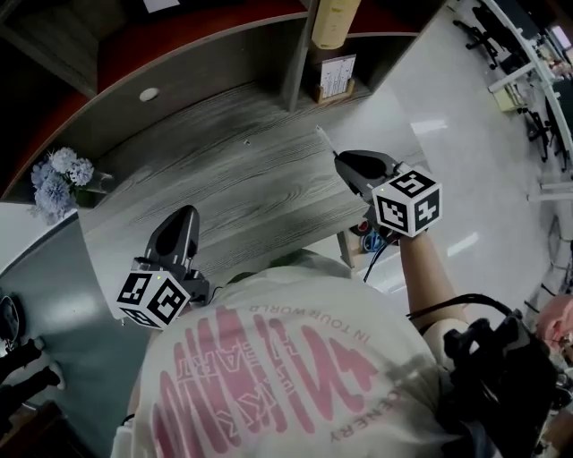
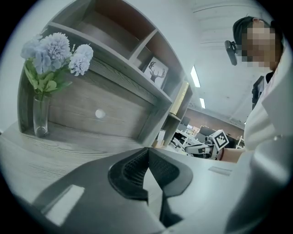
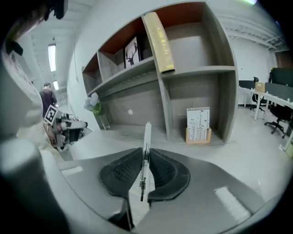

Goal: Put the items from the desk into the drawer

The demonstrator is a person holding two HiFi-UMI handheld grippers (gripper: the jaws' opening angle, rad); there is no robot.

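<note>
A white pen (image 3: pixel 145 153) with dark print stands up between the pads of my right gripper (image 3: pixel 145 157), which is shut on it. In the head view the pen (image 1: pixel 324 139) pokes out past that gripper (image 1: pixel 347 163), held in the air over the right end of the grey wooden desk (image 1: pixel 242 170). My left gripper (image 1: pixel 183 219) hovers over the desk's near left edge. Its pads (image 2: pixel 132 167) meet at the tips with nothing between them.
A glass vase of blue flowers (image 1: pixel 58 179) stands at the desk's left end. A desk calendar (image 1: pixel 336 79) sits in a shelf bay at the back, with a yellow book (image 1: pixel 333 22) above it and a framed deer picture (image 3: pixel 132 51) on the upper shelf. Office chairs (image 1: pixel 483 36) stand far right.
</note>
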